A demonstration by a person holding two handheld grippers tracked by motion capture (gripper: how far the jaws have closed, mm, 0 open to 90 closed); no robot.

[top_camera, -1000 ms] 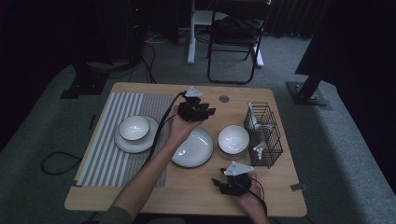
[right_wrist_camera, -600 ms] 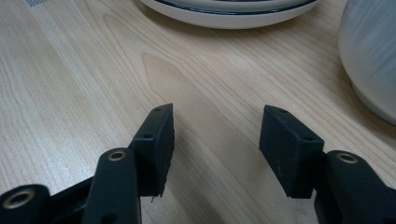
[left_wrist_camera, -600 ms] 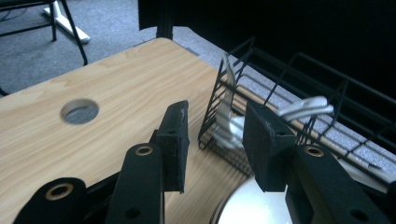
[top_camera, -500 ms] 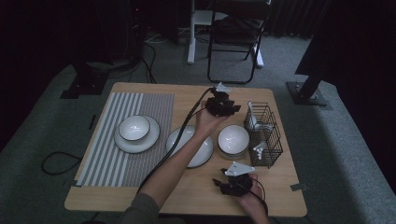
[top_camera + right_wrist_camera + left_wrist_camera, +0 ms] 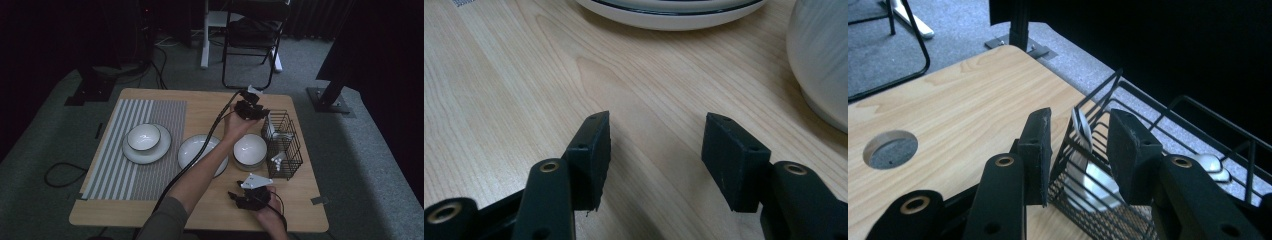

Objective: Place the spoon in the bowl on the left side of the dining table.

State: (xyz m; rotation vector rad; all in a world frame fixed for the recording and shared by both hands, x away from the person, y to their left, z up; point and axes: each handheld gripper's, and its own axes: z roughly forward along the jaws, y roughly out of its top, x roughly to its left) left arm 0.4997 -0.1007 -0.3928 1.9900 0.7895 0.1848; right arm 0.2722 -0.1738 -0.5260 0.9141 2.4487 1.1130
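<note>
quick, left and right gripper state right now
Left gripper: open, fingers astride a white spoon in the wire basket.
Right gripper: open, holding nothing.

From overhead we look down on the whole table [image 5: 150, 200]; our left gripper camera sits close at the wire basket [image 5: 1168, 130], the right one skims the tabletop.

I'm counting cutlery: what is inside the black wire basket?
The wire basket holds white spoons: one spoon leans at the near corner between the open left tongs, another lies lower. Mesh and tongs cover the rest, so the count is uncertain.
</note>
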